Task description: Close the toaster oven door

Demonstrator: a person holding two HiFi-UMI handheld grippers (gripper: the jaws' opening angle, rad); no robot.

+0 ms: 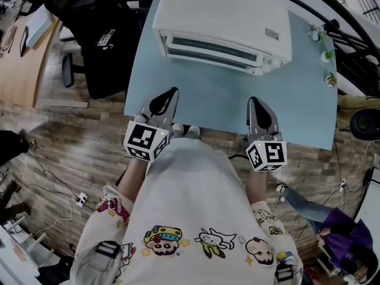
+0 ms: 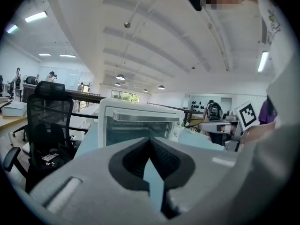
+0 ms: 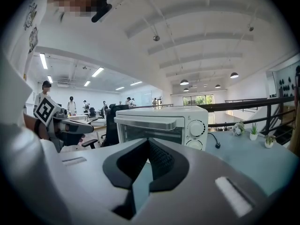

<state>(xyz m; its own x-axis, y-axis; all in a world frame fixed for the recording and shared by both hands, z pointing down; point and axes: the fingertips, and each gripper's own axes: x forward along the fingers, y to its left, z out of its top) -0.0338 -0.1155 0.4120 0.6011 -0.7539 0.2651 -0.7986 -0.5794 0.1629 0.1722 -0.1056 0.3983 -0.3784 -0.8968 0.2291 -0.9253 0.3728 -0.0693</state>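
The white toaster oven [image 1: 222, 25] stands at the far side of the pale blue table [image 1: 205, 108], its glass door [image 1: 214, 49] upright and closed against the body. Both gripper views face the oven front [image 2: 140, 125] [image 3: 161, 123], and the door handle [image 3: 150, 123] runs across the top. My left gripper [image 1: 171, 92] hovers over the table's near edge, shut with nothing in it [image 2: 150, 140]. To its right, my right gripper [image 1: 255, 101] is also shut and empty [image 3: 147, 142]. Both are well short of the oven.
A black office chair [image 1: 107, 40] stands left of the table. Small potted plants [image 1: 329, 58] line the table's right edge. A wooden desk [image 1: 18, 70] is at far left. A person [image 1: 338, 236] sits on the floor at lower right.
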